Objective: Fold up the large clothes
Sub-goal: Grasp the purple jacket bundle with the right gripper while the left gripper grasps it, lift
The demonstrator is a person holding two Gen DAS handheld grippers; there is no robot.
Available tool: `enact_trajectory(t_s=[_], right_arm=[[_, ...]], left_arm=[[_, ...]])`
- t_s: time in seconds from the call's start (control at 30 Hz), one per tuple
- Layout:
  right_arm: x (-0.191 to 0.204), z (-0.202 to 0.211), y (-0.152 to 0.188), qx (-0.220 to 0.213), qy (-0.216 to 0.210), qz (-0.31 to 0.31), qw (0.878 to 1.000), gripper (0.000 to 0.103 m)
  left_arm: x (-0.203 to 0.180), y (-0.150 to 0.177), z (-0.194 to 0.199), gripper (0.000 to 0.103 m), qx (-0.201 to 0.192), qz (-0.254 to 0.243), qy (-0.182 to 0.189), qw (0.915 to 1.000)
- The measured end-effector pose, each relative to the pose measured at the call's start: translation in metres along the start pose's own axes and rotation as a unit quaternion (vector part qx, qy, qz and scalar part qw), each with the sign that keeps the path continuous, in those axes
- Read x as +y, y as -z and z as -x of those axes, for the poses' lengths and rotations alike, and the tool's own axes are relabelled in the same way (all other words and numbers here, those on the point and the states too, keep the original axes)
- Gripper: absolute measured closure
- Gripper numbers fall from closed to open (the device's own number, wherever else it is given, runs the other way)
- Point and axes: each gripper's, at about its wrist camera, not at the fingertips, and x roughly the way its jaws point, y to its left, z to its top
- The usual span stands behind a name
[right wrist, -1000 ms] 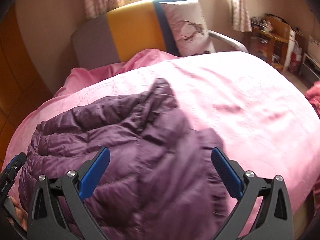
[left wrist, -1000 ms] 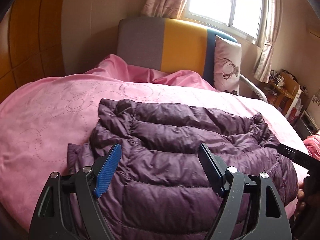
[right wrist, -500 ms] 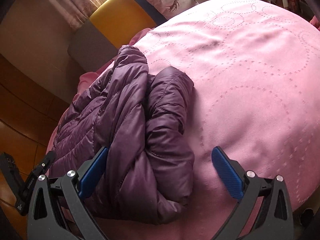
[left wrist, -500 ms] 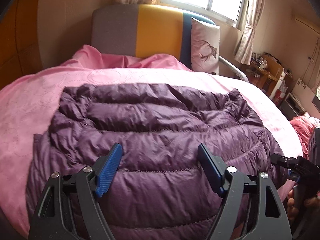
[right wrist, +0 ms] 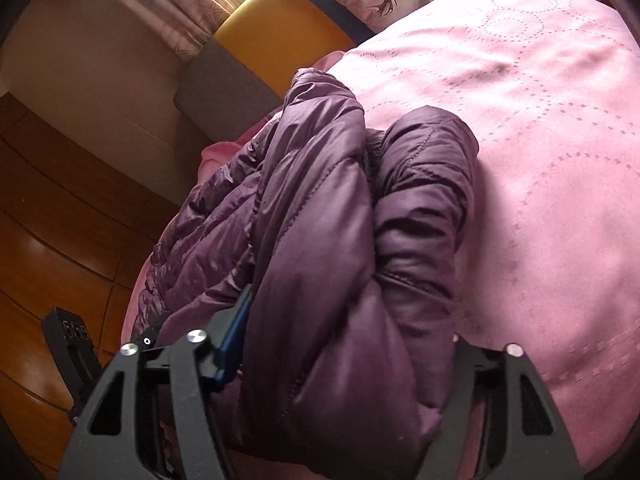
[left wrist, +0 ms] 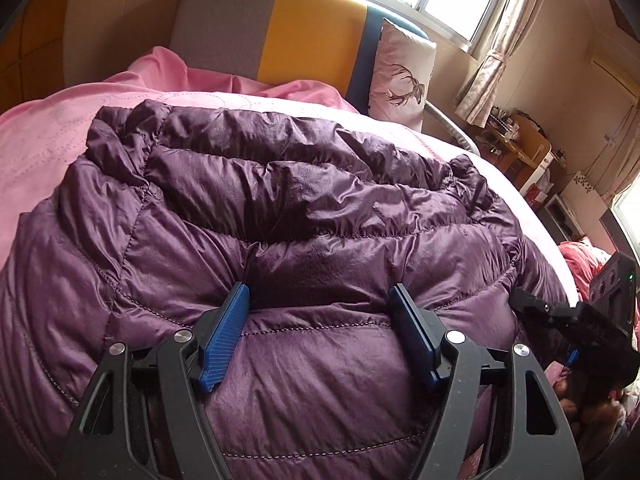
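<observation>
A purple quilted down jacket (left wrist: pixel 304 208) lies spread on the pink bedspread (left wrist: pixel 40 140). My left gripper (left wrist: pixel 320 312) is open, its blue fingertips (left wrist: pixel 236 300) pressed into the jacket's near hem, with fabric bulging between them. In the right wrist view the jacket's bunched right edge (right wrist: pixel 352 248) fills the space between the jaws of my right gripper (right wrist: pixel 348 332). The jaws are open wide around it; the right finger is hidden behind the fabric. The right gripper also shows in the left wrist view (left wrist: pixel 576 324) at the jacket's right edge.
A grey, yellow and blue headboard (left wrist: pixel 288 28) and a deer-print pillow (left wrist: pixel 400 72) stand at the far end of the bed. A cluttered desk (left wrist: pixel 520 140) is at the right. A wooden wardrobe (right wrist: pixel 60 216) stands at the left.
Both grippers have moved forward onto the jacket. The left fingertips now press into the hem. The jacket's bunched right edge now sits between the right gripper's jaws.
</observation>
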Motion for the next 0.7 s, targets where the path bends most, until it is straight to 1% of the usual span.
enact_trajectory(t_s=[0.03, 0.07, 0.13, 0.2, 0.3, 0.4, 0.47, 0.53, 0.63, 0.67, 0.7], right_arm=[[0.005, 0.004, -0.001, -0.004, 0.002, 0.007, 1.0, 0.055], [0.011, 0.007, -0.002, -0.007, 0.004, 0.015, 1.0, 0.06], [0.028, 0.013, -0.004, -0.012, 0.013, 0.038, 0.999, 0.064], [0.052, 0.021, -0.005, -0.023, 0.015, 0.071, 0.997, 0.067], [0.104, 0.03, -0.009, -0.035, -0.001, 0.136, 0.99, 0.069], [0.168, 0.032, 0.002, -0.031, -0.026, 0.226, 0.973, 0.07], [0.21, 0.022, 0.019, -0.016, -0.036, 0.29, 0.956, 0.07], [0.242, 0.004, 0.037, 0.004, -0.03, 0.342, 0.939, 0.07], [0.273, -0.026, 0.058, 0.029, -0.005, 0.397, 0.917, 0.07], [0.278, -0.032, 0.061, 0.034, -0.001, 0.405, 0.914, 0.07], [0.282, -0.035, 0.064, 0.038, 0.004, 0.413, 0.91, 0.07]], left_arm=[[0.001, 0.002, 0.0, 0.032, 0.0, 0.004, 0.005, 1.0], [0.003, 0.003, 0.0, 0.033, 0.0, 0.008, 0.01, 0.9999], [0.006, 0.007, -0.001, 0.034, 0.001, 0.019, 0.023, 0.9996], [0.012, 0.011, -0.001, 0.035, 0.002, 0.034, 0.039, 0.9987], [0.019, 0.016, -0.002, 0.037, 0.003, 0.05, 0.058, 0.9971], [0.023, 0.02, -0.003, 0.04, 0.003, 0.06, 0.07, 0.9957], [0.028, 0.022, -0.002, 0.042, 0.003, 0.069, 0.081, 0.9943], [0.032, 0.023, -0.002, 0.045, 0.003, 0.076, 0.088, 0.9932], [0.038, 0.026, 0.004, 0.051, 0.007, 0.08, 0.102, 0.9915], [0.041, 0.026, 0.008, 0.054, 0.011, 0.084, 0.107, 0.9906], [0.046, 0.026, 0.015, 0.054, 0.018, 0.092, 0.115, 0.9889]])
